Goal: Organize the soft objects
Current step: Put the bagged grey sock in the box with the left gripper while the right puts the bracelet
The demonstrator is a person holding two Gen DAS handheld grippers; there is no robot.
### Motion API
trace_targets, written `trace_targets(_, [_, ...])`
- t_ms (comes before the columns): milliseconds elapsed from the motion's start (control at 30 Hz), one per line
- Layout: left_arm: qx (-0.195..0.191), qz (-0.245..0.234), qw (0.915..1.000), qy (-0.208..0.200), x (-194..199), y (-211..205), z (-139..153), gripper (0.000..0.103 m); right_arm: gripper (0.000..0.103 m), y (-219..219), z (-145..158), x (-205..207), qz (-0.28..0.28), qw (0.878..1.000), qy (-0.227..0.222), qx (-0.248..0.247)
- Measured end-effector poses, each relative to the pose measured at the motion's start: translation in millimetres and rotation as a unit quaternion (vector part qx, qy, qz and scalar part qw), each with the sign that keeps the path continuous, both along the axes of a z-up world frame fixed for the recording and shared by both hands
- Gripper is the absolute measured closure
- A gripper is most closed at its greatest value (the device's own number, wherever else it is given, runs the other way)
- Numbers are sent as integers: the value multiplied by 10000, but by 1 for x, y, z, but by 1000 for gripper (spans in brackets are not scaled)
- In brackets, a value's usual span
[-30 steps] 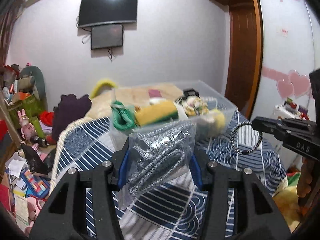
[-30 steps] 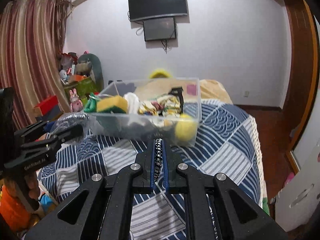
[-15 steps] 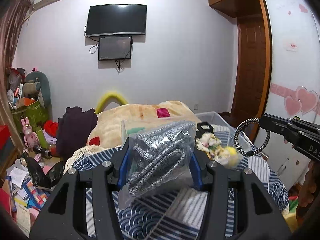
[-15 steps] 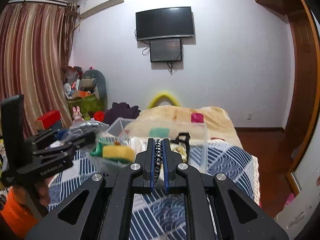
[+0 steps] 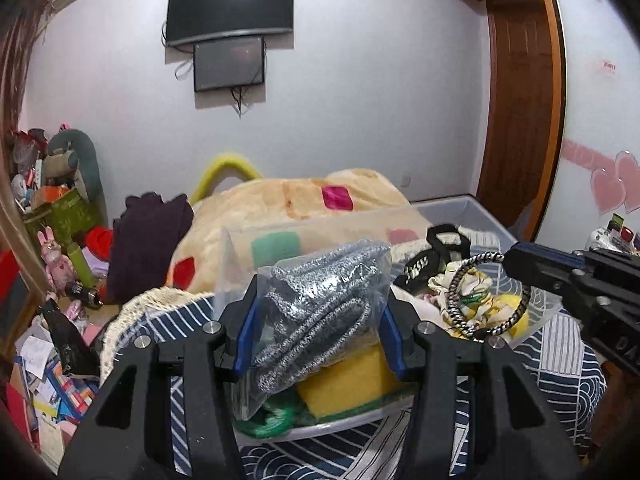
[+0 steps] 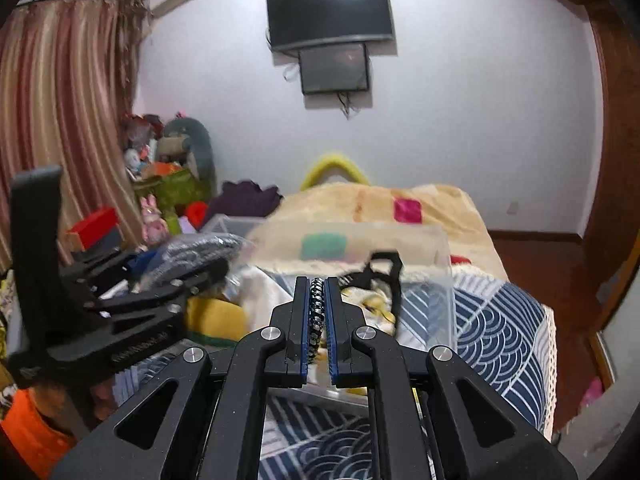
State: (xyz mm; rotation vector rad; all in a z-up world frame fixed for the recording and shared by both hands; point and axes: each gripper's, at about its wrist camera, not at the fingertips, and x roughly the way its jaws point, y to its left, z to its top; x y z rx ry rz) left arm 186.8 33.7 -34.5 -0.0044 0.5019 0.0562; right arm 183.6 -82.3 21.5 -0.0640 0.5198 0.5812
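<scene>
my left fingers (image 5: 316, 334) clamp bagged silver cord (image 5: 320, 304) above clear bin (image 5: 448, 208); my right fingers (image 6: 319, 312) pinch braided bracelet (image 5: 486, 294) over bin's contents.

Left gripper (image 5: 316, 332) held level and pointed forward, jaws spread fairly wide and pressed against both sides of a bagged silver-grey bundle (image 5: 320, 320). Right gripper (image 6: 318, 312) likewise aimed forward, jaws drawn nearly together and pinched on a braided ring (image 6: 317, 308). Seen from the left wrist, right gripper (image 5: 516, 260) reached in from the right edge. Seen from the right wrist, left gripper (image 6: 208, 270) stood at the left, tips slightly blurred.
</scene>
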Motion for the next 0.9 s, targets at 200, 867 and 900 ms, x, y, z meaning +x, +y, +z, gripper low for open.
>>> trace_targets(200, [137,-30,9998,163,2,-10,-9,42,96,-5,-17,12,-336,9983,174,-438])
trace_targets(867, [-232,-334,9979,-510,-76,-10,36,5,29,-37,29,-40,-413,9972,-586,-192])
trace_targets(900, [-251,-337,9976,-556,-80,-9,39,3,27,-38,33,-45,-408,9970,-644,-154])
